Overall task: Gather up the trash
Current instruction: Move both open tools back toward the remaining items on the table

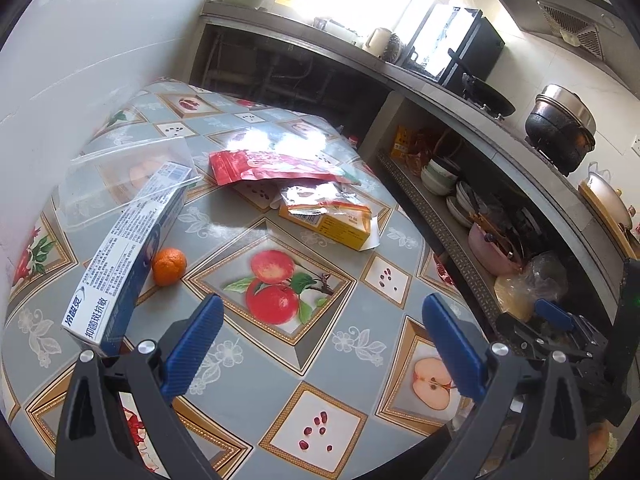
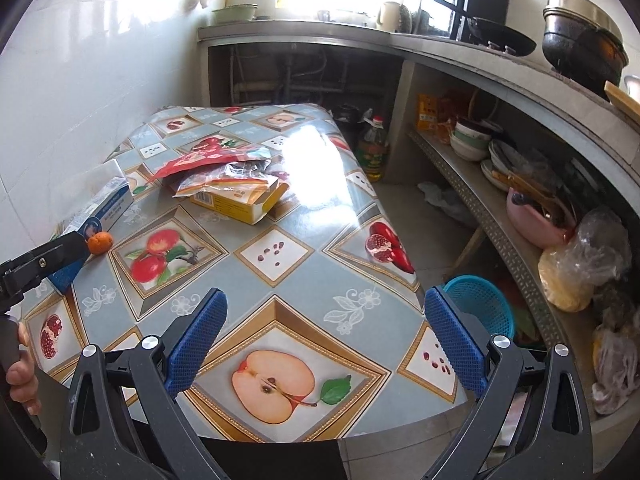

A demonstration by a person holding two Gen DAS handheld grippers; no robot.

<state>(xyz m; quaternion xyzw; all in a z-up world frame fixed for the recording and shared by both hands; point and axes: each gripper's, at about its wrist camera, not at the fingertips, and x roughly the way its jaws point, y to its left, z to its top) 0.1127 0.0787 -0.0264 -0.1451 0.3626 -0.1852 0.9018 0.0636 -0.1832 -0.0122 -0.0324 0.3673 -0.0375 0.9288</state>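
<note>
The trash lies on the counter [image 2: 280, 280], which has a fruit-picture cloth on it. There is a red bag [image 1: 272, 166], a clear crinkly wrapper [image 1: 320, 198], a yellow box [image 1: 336, 228] under the wrapper, and a long blue and white box [image 1: 132, 256] leaning on a clear plastic tub [image 1: 120, 184] by the wall. All of it sits at the far and left side of the counter.

The left tongs [image 1: 322, 344] are wide apart and hold nothing. The right tongs [image 2: 326, 340] are wide apart too, also with nothing between them. Both hang over the near part of the counter, well apart from the trash.

Things could go wrong here. A small orange [image 1: 170, 266] sits touching the long box. It may not be trash. If the left tongs grab the box fast, the orange may roll off the counter. The long box is only propped up, so a bump could tip it down. The wrapper is thin and slippery and may slide out of a pinch. The red bag, wrapper and yellow box are piled together, so pulling one may drag the others.

A blue basket [image 2: 480, 308] sits on the floor at the right of the counter. It might be the place for trash, but I cannot be sure. Bowls and bags fill the shelf [image 2: 520, 248] close by.
</note>
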